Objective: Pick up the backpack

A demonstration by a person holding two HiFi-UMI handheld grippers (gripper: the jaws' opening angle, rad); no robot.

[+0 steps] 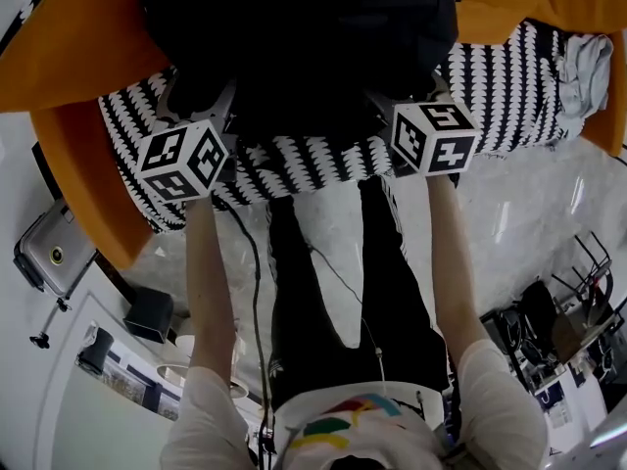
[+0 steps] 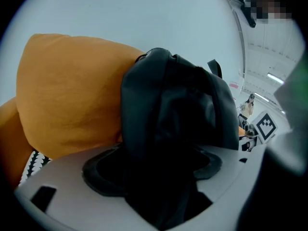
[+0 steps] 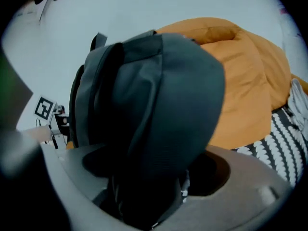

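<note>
A black backpack (image 1: 294, 37) stands on a bed with a black-and-white patterned cover (image 1: 509, 86), leaning against an orange blanket (image 1: 78, 47). My left gripper (image 1: 201, 96) is at the backpack's left lower corner and my right gripper (image 1: 411, 86) at its right lower corner; their tips are hidden against the dark fabric. In the left gripper view the backpack (image 2: 178, 109) fills the space between the wide-spread jaws of the left gripper (image 2: 154, 177). The right gripper (image 3: 154, 177) likewise has a fold of the backpack (image 3: 154, 95) between its spread jaws. I see no pad pressing on the fabric.
The orange blanket (image 2: 72, 95) rises behind and beside the backpack (image 3: 245, 81). A grey cloth (image 1: 586, 67) lies at the bed's right end. Below the bed edge are the person's legs (image 1: 333, 292), cables, a black box (image 1: 149, 313) and equipment (image 1: 558, 331) on the pale floor.
</note>
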